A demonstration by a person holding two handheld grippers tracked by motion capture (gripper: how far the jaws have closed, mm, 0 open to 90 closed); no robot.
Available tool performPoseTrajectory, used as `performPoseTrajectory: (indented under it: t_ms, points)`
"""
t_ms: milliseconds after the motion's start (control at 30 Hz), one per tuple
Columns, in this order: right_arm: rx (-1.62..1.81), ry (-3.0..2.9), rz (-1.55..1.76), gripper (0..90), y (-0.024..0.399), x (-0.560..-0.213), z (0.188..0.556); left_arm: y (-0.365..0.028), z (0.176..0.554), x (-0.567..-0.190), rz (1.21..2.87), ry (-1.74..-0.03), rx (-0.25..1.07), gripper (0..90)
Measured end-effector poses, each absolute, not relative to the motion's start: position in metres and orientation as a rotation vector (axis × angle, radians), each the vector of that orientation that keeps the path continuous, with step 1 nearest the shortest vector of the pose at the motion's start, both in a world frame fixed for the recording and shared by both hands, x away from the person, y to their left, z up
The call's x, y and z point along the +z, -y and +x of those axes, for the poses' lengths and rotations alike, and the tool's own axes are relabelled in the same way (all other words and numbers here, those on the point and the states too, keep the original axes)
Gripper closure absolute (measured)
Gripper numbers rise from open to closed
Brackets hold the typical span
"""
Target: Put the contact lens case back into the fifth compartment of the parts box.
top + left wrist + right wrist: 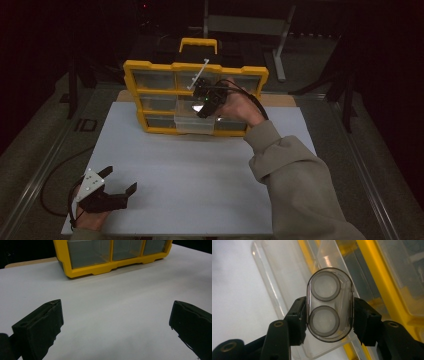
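**Inspector:** Start with the item in hand. What is it and where does it sit?

**Assistant:** A clear plastic capsule (329,305), oval in outline, with two round grey-rimmed discs inside, one above the other. It sits squarely between the jaws of the right gripper (329,315), which are closed onto its two long sides. Its near end face points straight back along the jaws.

**Inspector:** Why that hold?

**Assistant:** My judgement: gripping across the narrow width keeps the capsule from rotating and leaves its far end free to go into, or come out of, a compartment.

**Inspector:** What lies beyond the jaws?

**Assistant:** Just ahead and below, a clear drawer (287,290) is pulled partway out of the yellow organiser (195,95). The capsule hangs over the drawer's open top; I cannot tell whether they touch. In the high view the right gripper (207,102) is at the organiser's front, over that drawer (192,125).

**Inspector:** The other tool?

**Assistant:** The left gripper (107,192) rests low on the white board (200,175), well apart from the organiser, jaws spread wide and holding nothing. Its own view shows bare board between the jaws (112,322) and the organiser (112,255) far ahead. It appears parked, out of the working hand's way.
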State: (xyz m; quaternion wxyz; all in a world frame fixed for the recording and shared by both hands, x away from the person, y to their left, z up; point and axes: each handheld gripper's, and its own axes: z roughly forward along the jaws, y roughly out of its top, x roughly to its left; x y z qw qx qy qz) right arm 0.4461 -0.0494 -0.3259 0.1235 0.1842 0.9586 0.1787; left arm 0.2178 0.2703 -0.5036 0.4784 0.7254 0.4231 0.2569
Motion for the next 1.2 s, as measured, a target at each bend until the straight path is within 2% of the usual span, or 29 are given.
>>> performPoseTrajectory:
  t_ms: [433,467,667,833,933,1200]
  points:
    - [0.542,-2.783,0.6,44.6,0.059,-0.327,0.448,-0.27,0.218,-0.504,1.771,-1.034,0.628,0.1]
    - [0.58,-2.752,0.591,39.4,0.065,-0.319,0.442,-0.271,0.218,-0.504,1.77,-1.034,0.627,0.1]
    - [0.663,-2.688,0.574,22.2,0.087,-0.305,0.42,-0.27,0.218,-0.504,1.771,-1.038,0.63,0.1]
    - [0.759,-2.606,0.632,13.3,0.115,-0.303,0.402,-0.27,0.218,-0.503,1.768,-1.04,0.633,0.1]
    - [0.787,-2.57,0.663,12.2,0.128,-0.307,0.394,-0.27,0.218,-0.503,1.767,-1.044,0.632,0.1]
    - [0.984,-2.424,0.811,9.5,0.196,-0.348,0.358,-0.27,0.219,-0.503,1.765,-1.049,0.638,0.1]
